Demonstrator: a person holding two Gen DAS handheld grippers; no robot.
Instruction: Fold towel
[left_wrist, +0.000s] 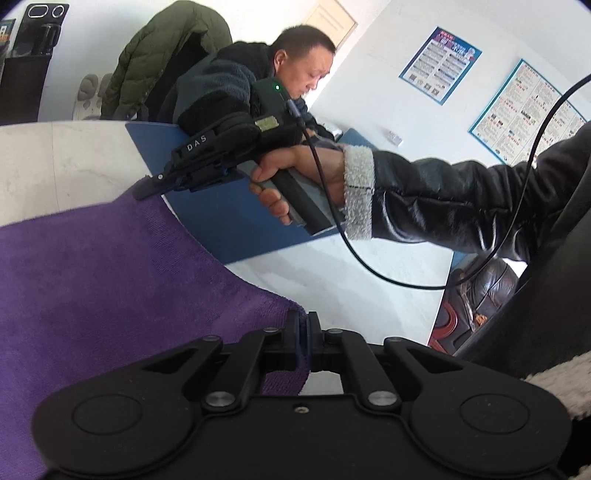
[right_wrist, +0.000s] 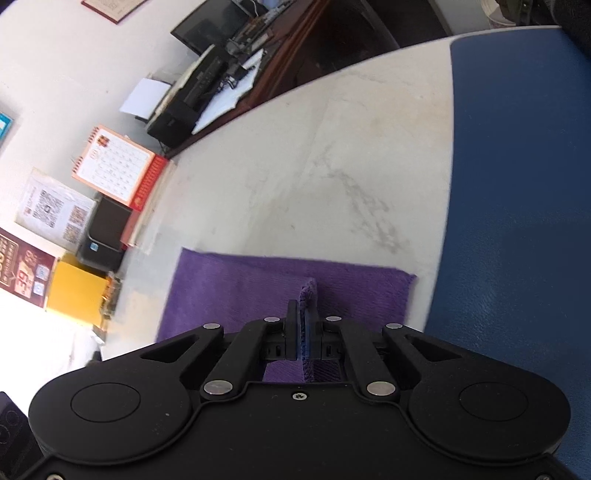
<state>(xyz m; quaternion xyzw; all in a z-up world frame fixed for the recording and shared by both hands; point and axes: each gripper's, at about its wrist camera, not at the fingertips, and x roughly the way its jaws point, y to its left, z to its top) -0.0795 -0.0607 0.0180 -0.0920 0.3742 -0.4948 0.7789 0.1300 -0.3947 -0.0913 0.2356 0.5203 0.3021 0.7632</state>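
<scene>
Purple terry-cloth towel (right_wrist: 258, 288) lies partly on a pale, marble-patterned table (right_wrist: 314, 166), just beside a dark blue mat (right_wrist: 517, 184) that covers the table's right part in the right wrist view. Both tools already have cloth. The left gripper (left_wrist: 303, 328) has its jaws together, clamped on a corner of the towel, and from there the fabric stretches away to the left and up in the left wrist view, hanging clear of the tabletop rather than lying flat. The right gripper (right_wrist: 303, 325) is likewise closed on the cloth, a small tuft of the near edge standing up between its fingers; in the left wrist view the same tool, held in a bare hand (left_wrist: 295, 173) with a fleece-cuffed dark sleeve, pinches the towel's opposite corner near the blue mat. So one edge of the towel runs from claw to claw, and the flat remainder lies ahead of the right gripper, its far edge running across that view. By my reading, the fold depends on carrying this held edge forward over the flat part to meet that far edge, both hands travelling together so the edge stays straight.
</scene>
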